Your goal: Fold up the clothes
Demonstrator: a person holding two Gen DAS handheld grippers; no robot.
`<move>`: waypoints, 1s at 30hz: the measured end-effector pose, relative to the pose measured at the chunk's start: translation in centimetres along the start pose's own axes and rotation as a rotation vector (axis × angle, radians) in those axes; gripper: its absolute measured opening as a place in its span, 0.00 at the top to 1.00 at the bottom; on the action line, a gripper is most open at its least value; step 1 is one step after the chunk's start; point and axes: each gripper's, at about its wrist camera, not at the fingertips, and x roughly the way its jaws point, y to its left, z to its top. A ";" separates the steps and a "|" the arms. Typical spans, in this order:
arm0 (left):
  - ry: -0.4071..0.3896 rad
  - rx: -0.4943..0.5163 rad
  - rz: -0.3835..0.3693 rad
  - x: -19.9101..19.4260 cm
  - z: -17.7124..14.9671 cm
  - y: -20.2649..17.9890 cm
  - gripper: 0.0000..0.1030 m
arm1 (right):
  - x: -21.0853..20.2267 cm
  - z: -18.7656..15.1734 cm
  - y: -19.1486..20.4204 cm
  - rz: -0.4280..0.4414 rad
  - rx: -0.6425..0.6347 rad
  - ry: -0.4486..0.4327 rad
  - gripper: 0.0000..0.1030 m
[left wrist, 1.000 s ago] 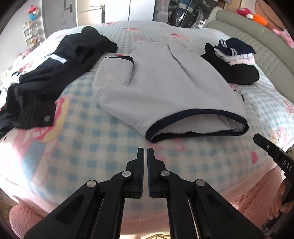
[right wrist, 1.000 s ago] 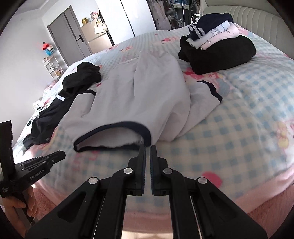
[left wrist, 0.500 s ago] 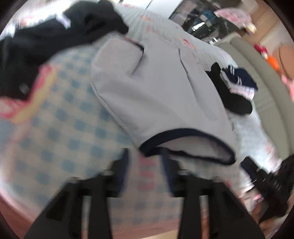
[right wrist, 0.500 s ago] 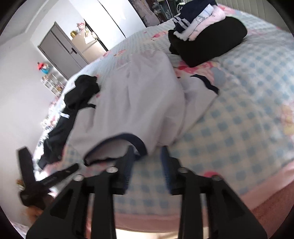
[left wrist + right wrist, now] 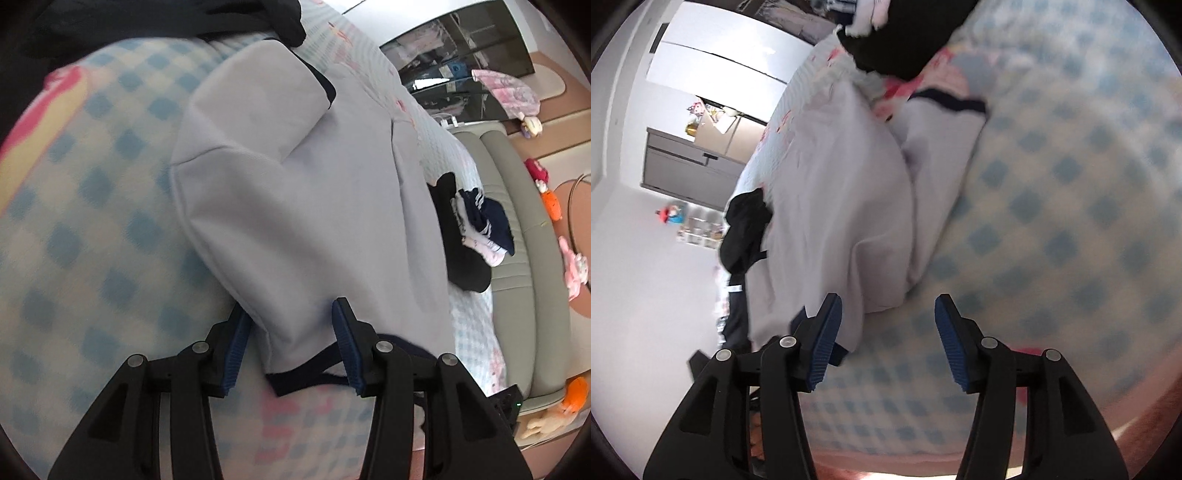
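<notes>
A pale grey shirt with navy trim (image 5: 295, 206) lies flat on the checked bedspread (image 5: 92, 240). My left gripper (image 5: 291, 325) is open, and the shirt's near left hem corner sits between its fingers. In the right wrist view the same shirt (image 5: 834, 206) lies ahead and to the left. My right gripper (image 5: 886, 314) is open, with the shirt's near right hem corner by its left finger. Both views are rolled sideways.
A stack of folded clothes (image 5: 469, 236) sits on the bed beyond the shirt, near the padded headboard (image 5: 517, 229). A black garment (image 5: 746, 225) lies on the bed's other side, by a grey door (image 5: 690, 177). The bed's pink edge (image 5: 1071, 443) is close below.
Both grippers have opened from shut, rolled sideways and moved forward onto the shirt's near hem corners.
</notes>
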 end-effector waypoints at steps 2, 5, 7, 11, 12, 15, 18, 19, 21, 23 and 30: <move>-0.004 0.010 0.024 0.3 0.3 -0.2 0.72 | 1.0 0.3 0.4 0.002 -0.004 0.008 0.47; -0.017 0.023 0.053 -0.1 0.2 -0.2 0.96 | 3.2 0.4 1.0 -0.030 -0.016 0.071 0.47; -0.023 0.021 0.051 -0.7 0.0 0.0 0.96 | 3.5 0.0 1.7 -0.021 -0.037 0.102 0.50; -0.037 0.015 0.047 -1.8 -0.4 0.4 0.96 | 0.6 -0.6 2.5 0.005 -0.051 -0.008 0.49; -0.040 0.014 0.046 -2.0 -0.5 0.5 0.96 | 0.0 -0.6 2.5 0.008 -0.046 -0.032 0.47; -0.004 -0.018 -0.007 -1.3 -0.4 1.0 0.93 | 0.3 0.2 2.8 -0.010 -0.053 -0.028 0.44; 0.036 -0.029 -0.030 -0.2 -0.8 1.1 0.68 | 2.6 0.2 3.0 -0.013 -0.046 0.045 0.44; 0.037 -0.027 -0.023 0.1 -0.9 1.0 0.66 | 3.4 0.1 2.8 -0.014 -0.029 0.059 0.44; 0.027 -0.015 0.007 0.5 -1.0 0.6 0.69 | 5.1 -0.2 2.3 0.001 0.024 0.099 0.44; 0.007 0.004 0.052 0.7 -1.0 0.1 0.91 | 6.3 -0.8 1.5 0.024 0.079 0.132 0.46; -0.062 -0.008 0.029 -2.6 -1.2 1.2 0.96 | 5.1 -1.8 2.7 0.004 -0.059 0.096 0.92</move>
